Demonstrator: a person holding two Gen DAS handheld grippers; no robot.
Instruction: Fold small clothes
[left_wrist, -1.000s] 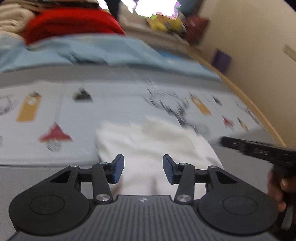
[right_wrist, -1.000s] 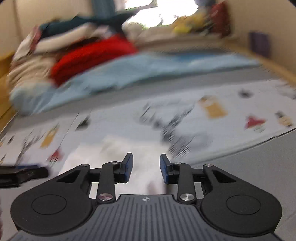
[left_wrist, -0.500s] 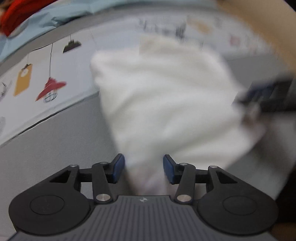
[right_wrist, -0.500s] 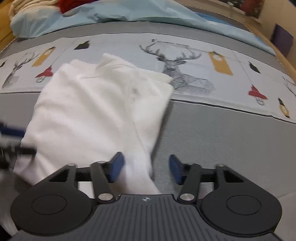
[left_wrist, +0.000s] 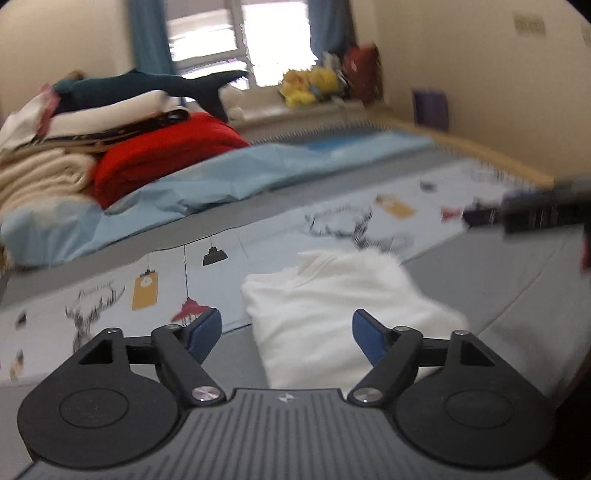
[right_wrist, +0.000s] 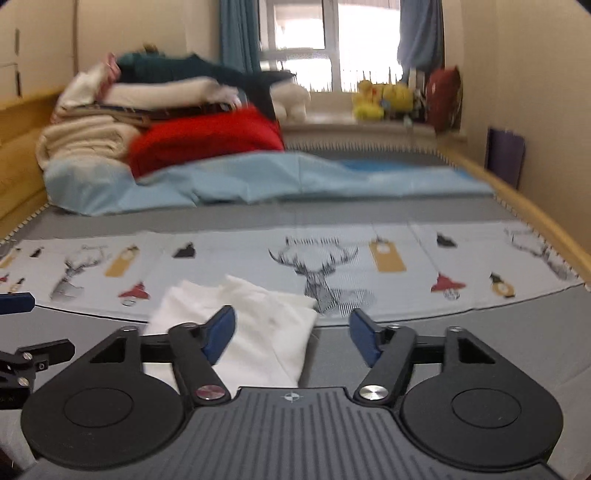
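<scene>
Both tools' jaws opening, lifted off the folded white garment (left_wrist: 343, 306)

Bedroom w/ cream walls (right_wrist: 498, 74). Bright window (right_wrist: 332, 44) at far end, blue curtains (right_wrist: 236, 37) both sides. Wood-framed bed (right_wrist: 517, 206), grey w/ deer-print sheet (right_wrist: 332, 258); bedding pile (right_wrist: 147, 122) at far-left corner, light blue cover (right_wrist: 277, 177) in front.

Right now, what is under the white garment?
The white garment lies on the bedspread, its far edge on the printed band, its near part on plain grey. The spread directly beneath is covered.
</scene>
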